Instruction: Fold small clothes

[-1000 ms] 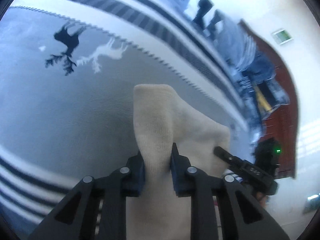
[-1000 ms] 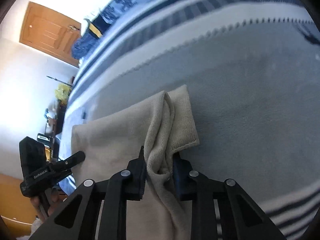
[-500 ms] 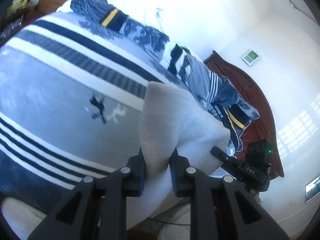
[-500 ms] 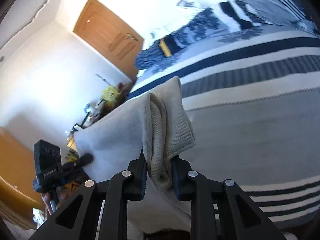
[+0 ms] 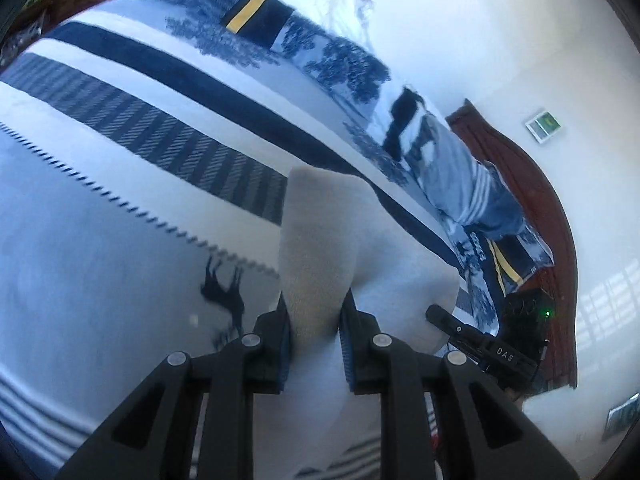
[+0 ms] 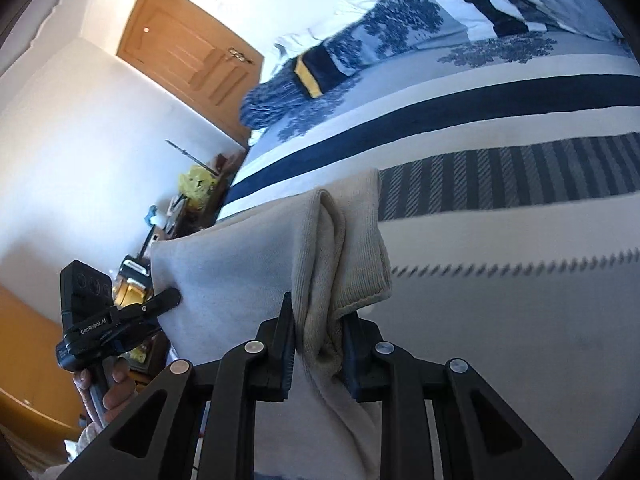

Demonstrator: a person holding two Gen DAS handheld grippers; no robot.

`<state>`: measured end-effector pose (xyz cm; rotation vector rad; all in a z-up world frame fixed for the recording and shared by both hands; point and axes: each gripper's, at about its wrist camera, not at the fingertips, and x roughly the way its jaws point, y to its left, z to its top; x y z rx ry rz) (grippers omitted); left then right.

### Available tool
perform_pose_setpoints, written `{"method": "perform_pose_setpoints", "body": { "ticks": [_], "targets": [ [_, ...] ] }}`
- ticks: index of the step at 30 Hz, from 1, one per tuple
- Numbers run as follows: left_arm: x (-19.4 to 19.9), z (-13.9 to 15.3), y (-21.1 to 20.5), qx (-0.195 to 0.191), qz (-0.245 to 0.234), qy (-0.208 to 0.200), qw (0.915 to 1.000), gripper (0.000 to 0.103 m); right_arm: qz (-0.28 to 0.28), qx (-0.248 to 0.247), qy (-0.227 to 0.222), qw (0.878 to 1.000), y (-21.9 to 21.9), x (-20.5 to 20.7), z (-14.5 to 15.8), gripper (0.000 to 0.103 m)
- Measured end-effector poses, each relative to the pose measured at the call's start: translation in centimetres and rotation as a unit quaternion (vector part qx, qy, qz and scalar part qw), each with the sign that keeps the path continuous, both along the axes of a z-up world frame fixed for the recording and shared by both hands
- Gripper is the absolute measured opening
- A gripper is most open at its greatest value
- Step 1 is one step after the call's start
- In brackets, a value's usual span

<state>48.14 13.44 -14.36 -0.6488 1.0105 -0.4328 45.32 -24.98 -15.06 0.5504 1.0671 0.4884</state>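
Beige knit cloth pinched in both claws, held up off the bed, not lying on it.

Left claw: jaws clamped on a folded edge of the cloth, fabric bunched between the pads and rising above them. Right claw: jaws clamped on a thicker gather, several layers, with a ribbed hem flap hanging off to its right side.

Key relation: cloth spans between the two claws, long axis running claw to claw, roughly taut along the top edge. The rest of the body hangs below the grips, out of view. In each wrist view the other claw shows at the far end of the span, so neither one is nearer; both sit at opposite ends.

Beyond the cloth: striped blanket with a deer print, well below and ahead of both claws. Judging by that, laying it down means moving both claws forward and down together, keeping the span parallel to the stripes.

Further back: pillows at the headboard, then a wood door.
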Motion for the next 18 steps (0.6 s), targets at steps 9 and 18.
{"method": "perform_pose_setpoints", "body": {
  "ticks": [9, 18],
  "targets": [
    [8.0, -9.6, -0.5, 0.053, 0.020, 0.075, 0.9956, 0.023, 0.014, -0.035, 0.064, 0.997, 0.9, 9.4, -9.1, 0.021],
    [-3.5, -8.1, 0.8, 0.114, 0.025, 0.010, 0.9931, 0.062, -0.009, 0.024, 0.076, 0.997, -1.7, 2.7, -8.4, 0.068]
  ]
}}
